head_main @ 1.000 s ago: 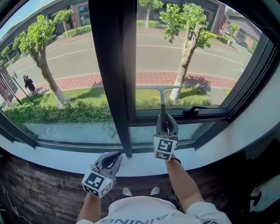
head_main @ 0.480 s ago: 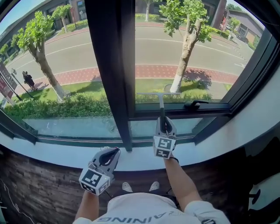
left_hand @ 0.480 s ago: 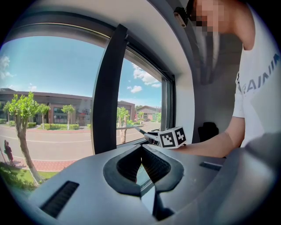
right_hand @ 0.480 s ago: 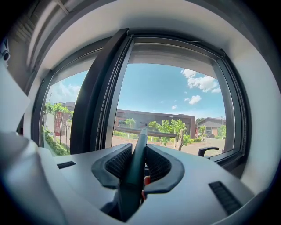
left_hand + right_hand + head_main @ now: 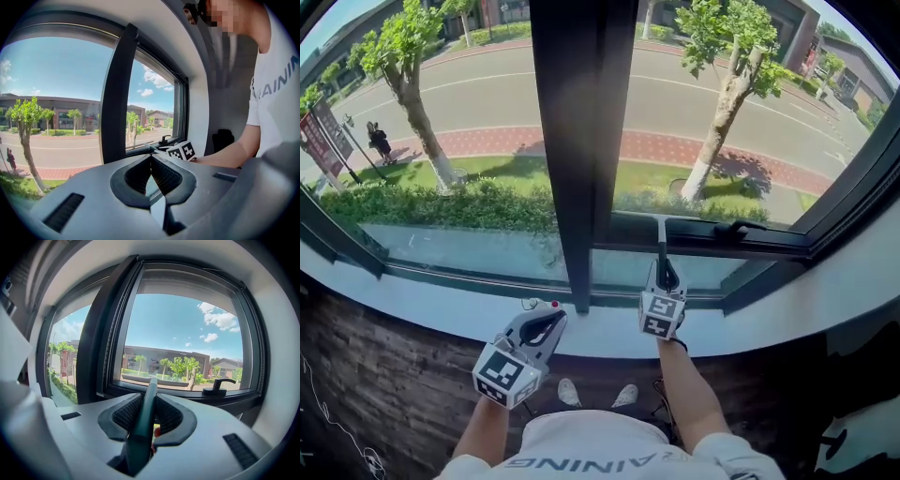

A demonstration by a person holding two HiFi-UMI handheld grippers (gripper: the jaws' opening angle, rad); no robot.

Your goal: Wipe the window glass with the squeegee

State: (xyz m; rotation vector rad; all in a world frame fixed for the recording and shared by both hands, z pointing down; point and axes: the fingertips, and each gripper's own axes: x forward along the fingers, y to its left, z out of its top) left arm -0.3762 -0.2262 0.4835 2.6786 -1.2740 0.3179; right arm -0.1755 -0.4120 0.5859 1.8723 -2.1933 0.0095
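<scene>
My right gripper (image 5: 662,274) is shut on the dark handle of the squeegee (image 5: 660,239), which points up at the right window pane (image 5: 741,122). In the right gripper view the handle (image 5: 144,418) runs between the jaws of that gripper (image 5: 149,398), and its blade (image 5: 154,380) lies level near the bottom edge of the glass (image 5: 187,329). My left gripper (image 5: 549,322) hovers over the white sill (image 5: 431,302), left of the right one. Its jaws meet at the tips with nothing between them (image 5: 151,159).
A thick dark mullion (image 5: 581,141) splits the window between the two grippers. A black window handle (image 5: 739,229) sits on the lower frame just right of the squeegee, and shows too in the right gripper view (image 5: 220,386). The right gripper's marker cube (image 5: 182,151) shows in the left gripper view.
The squeegee has come down the right pane, from mid-glass to its bottom edge, with the right gripper. The left gripper stays low by the sill, shut.
</scene>
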